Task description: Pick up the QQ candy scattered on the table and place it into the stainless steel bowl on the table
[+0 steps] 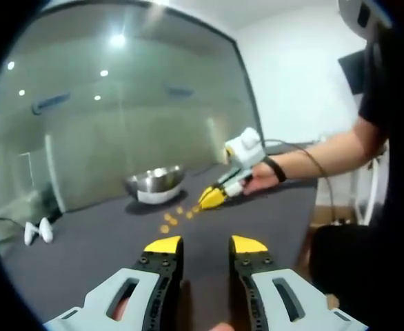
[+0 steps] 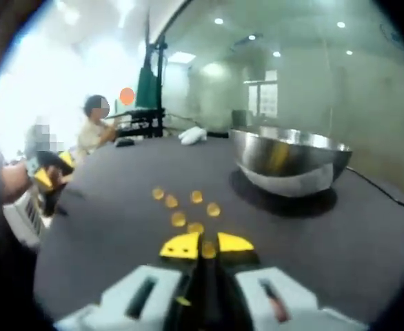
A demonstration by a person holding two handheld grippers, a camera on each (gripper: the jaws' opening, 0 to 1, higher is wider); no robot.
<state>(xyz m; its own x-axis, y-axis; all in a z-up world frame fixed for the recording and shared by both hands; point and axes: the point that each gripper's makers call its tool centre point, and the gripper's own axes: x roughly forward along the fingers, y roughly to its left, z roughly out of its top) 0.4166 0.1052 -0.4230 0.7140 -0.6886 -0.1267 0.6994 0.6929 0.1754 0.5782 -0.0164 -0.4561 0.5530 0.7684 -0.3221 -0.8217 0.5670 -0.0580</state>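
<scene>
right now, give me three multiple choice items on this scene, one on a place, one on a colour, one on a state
1. Where does the stainless steel bowl stand?
A. on the dark table
B. on a chair
C. on the floor

2. What colour are the QQ candies?
A. blue
B. yellow-orange
C. green

3. How stands the right tool?
A. wide open in the air
B. inside the bowl
C. shut on a candy

Answers:
1. A, the bowl sits on the dark table in both views.
2. B, the scattered pieces look yellow-orange against the table.
3. C, in the right gripper view its yellow tips meet around one candy; the left tool is open.
</scene>
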